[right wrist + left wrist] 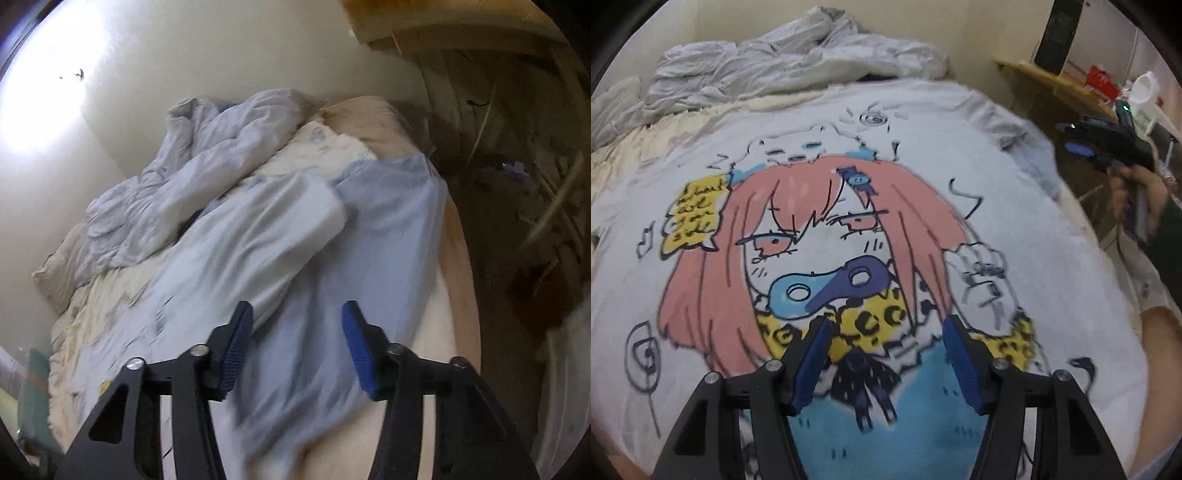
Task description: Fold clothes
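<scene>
The bed (pixel 439 332) carries everything, and its right edge drops straight to the dark floor (pixel 491 236). The white printed T-shirt (pixel 820 122) lies spread flat over it, print up, one sleeve (pixel 295 210) flopped near that edge; a careless pull there could, I judge, drag cloth off the side. The crumpled duvet (pixel 783 55) crowds the far end by the wall, leaving little room to fold upward. Left tongs (pixel 882 354) hang open over the print, empty. Right tongs (pixel 297 349) gape empty above the sleeve side.
</scene>
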Tool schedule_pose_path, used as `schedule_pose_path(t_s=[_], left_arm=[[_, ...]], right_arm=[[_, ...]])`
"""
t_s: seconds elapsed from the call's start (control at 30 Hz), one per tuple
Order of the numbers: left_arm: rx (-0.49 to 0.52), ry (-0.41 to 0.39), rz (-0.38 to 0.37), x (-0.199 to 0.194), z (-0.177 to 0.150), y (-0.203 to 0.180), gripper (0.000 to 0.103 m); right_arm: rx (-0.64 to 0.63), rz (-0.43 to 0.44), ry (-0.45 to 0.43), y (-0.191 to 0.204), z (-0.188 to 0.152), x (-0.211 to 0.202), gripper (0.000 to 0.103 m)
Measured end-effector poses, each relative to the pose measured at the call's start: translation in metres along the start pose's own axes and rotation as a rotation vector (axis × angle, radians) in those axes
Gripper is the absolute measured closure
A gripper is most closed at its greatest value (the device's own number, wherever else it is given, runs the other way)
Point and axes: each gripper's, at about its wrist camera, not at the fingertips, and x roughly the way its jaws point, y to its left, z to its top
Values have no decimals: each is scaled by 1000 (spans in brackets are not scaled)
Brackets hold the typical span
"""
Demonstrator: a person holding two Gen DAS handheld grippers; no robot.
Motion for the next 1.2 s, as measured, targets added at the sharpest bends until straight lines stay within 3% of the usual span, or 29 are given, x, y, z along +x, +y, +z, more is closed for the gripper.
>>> schedule_pose_path(t_s=[0.03, 0.13, 0.23, 0.33, 0.43, 0.53, 0.7, 0.83, 0.9, 1.03, 1.13, 1.2], left_arm=[[-3, 20, 2, 9, -1, 2, 40], [58, -32, 21, 16, -12, -4, 32], [104, -50, 66, 19, -15, -14, 30], [95, -58, 50, 18, -15, -11, 29], [94, -61, 47, 17, -15, -11, 29], [95, -64, 51, 18, -15, -12, 29], [94, -63, 50, 20, -14, -12, 29], [92, -64, 49, 19, -13, -12, 29], [89, -67, 45, 19, -13, -12, 29], [87, -69, 41, 18, -13, -11, 28], [88, -70, 44, 17, -13, -12, 28], [89, -70, 47, 17, -13, -12, 28]], right_arm=[[-12, -14, 5, -7, 9, 15, 56], [-11, -34, 31, -26, 31, 51, 62], [35, 14, 46, -42, 43, 72, 66], [54, 47, 66, -42, 49, 91, 66], [27, 44, 24, -25, 56, 101, 66], [-9, 44, 9, -1, 66, 111, 72], [-96, -2, 68, 39, 75, 139, 80], [-106, 53, 79, 33, 72, 126, 77], [-132, 64, 64, 26, 68, 109, 68], [-176, 76, 29, 17, 59, 82, 63], [-158, 54, -3, 6, 52, 68, 63], [-79, 61, 32, -10, 49, 74, 64]])
